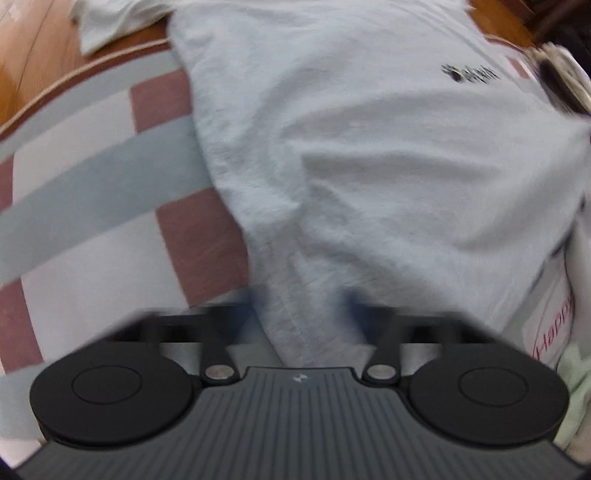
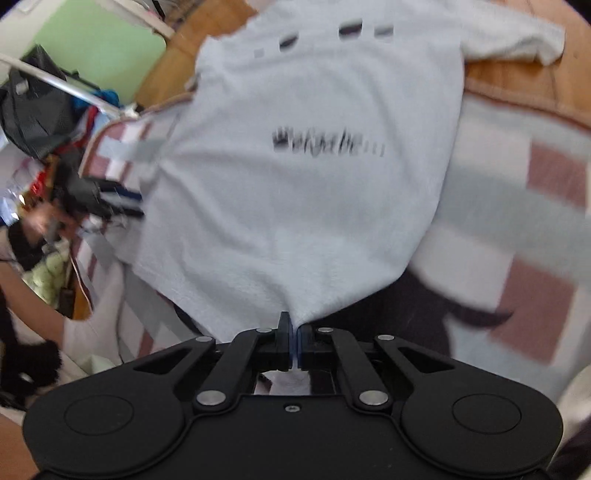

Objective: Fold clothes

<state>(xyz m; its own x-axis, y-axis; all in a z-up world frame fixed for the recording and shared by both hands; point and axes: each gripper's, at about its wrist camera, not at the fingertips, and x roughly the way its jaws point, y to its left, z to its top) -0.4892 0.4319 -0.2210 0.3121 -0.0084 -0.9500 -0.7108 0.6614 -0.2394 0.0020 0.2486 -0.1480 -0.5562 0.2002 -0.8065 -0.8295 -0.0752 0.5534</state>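
Left wrist view shows a pale grey T-shirt [image 1: 369, 155] spread over a checked blanket [image 1: 92, 192] of grey, white and dusty-red blocks, with a small dark logo [image 1: 471, 74] printed on the cloth. One hem corner runs down between the blurred blue fingertips [image 1: 352, 301] of the left gripper [image 1: 301, 302]; the two fingers stand apart with cloth between them, and blur hides whether they pinch it, so its state cannot be told. The shirt's left edge runs diagonally across the blanket, and bare blanket lies open to the left of it. Beyond the blanket's piped border is a wooden floor [image 1: 33, 48], where a sleeve [image 1: 110, 22] spills over the edge. At the right margin lie a white item with pink lettering [image 1: 550, 332] and a pale green cloth [image 1: 572, 398].

In the right wrist view the same T-shirt [image 2: 314, 192] fans out ahead of the right gripper [image 2: 293, 332], whose fingers are pressed together on a gathered point of the hem. The cloth rises from that point, lifted off the blanket [image 2: 517, 229], and casts a dark shadow beneath to the right. Open blanket lies on the right side; a sleeve [image 2: 517, 40] reaches onto the wooden floor [image 2: 517, 81] at the far edge. On the left, close beside the shirt's edge, sits a clutter of dark bags and clothes [image 2: 40, 110], a white metal bar [image 2: 66, 88], and a green wall [image 2: 99, 44].
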